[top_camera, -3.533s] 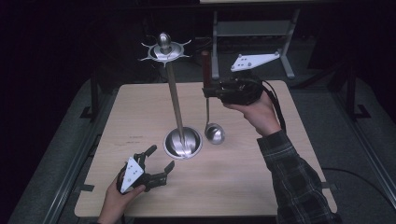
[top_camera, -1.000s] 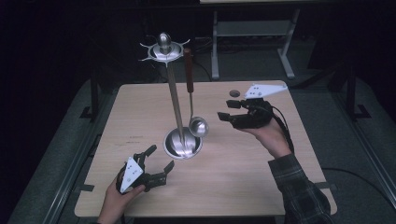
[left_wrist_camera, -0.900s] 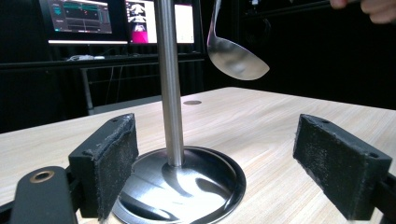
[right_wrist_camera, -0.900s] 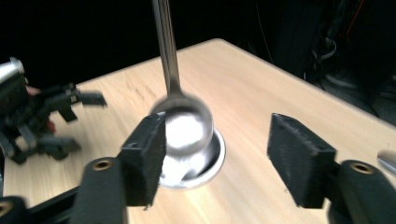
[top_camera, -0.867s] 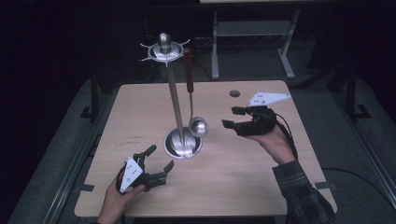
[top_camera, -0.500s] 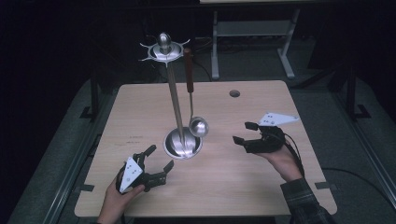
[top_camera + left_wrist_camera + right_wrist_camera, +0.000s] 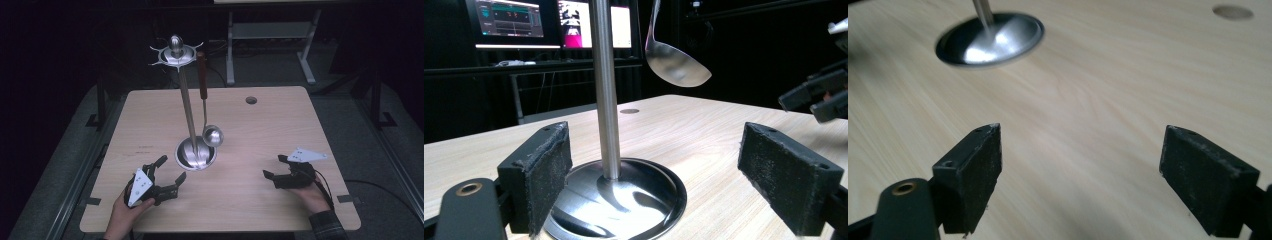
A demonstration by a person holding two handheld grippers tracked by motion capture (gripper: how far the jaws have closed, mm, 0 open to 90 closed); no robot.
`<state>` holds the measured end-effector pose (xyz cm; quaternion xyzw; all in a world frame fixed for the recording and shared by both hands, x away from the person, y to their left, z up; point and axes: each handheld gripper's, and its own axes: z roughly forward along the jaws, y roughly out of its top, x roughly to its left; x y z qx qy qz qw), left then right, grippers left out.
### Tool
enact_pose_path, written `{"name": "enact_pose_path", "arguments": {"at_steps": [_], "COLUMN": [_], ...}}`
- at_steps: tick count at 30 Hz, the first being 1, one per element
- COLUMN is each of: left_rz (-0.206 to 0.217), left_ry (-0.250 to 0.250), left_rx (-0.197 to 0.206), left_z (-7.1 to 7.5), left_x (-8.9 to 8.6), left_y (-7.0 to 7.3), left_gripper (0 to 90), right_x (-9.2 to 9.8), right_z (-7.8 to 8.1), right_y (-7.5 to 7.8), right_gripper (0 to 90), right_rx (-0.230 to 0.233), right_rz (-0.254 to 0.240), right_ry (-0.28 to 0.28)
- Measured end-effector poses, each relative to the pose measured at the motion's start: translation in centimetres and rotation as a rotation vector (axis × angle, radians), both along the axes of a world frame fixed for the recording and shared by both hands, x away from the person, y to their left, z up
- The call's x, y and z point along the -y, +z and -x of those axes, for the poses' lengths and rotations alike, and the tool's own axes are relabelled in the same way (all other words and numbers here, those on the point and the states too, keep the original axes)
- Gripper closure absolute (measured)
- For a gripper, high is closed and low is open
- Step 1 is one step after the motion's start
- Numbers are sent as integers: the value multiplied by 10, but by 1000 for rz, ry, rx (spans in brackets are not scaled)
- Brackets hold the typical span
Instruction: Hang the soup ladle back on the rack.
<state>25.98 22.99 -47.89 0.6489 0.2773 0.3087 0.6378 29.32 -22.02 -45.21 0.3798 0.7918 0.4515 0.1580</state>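
Ladle (image 7: 212, 135) hung on stand (image 7: 186, 107), both grippers (image 7: 159, 181) (image 7: 278, 169) resting on table (image 7: 280, 120), fingers apart and empty; apparently nothing left to do.

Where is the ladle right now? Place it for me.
In the high view the ladle hangs from the stand's top ring, right of the pole, its bowl just above the round base at mid-table.

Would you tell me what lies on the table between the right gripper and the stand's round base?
Nothing: in the right gripper view, bare wood runs from the open right gripper to the stand's base.
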Motion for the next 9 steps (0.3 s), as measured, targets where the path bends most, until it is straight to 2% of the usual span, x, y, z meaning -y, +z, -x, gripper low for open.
{"name": "enact_pose_path", "arguments": {"at_steps": [3, 9], "left_rz": [-2, 0], "left_ry": [0, 3], "left_rx": [2, -1], "left_z": [0, 0], "left_x": [0, 0], "left_y": [0, 0], "left_gripper": [133, 133], "right_x": [6, 15], "right_z": [7, 15], "right_y": [-6, -13], "right_gripper": [145, 131], "right_rx": [-11, -12], "right_rz": [24, 36], "right_ry": [-14, -61]}}
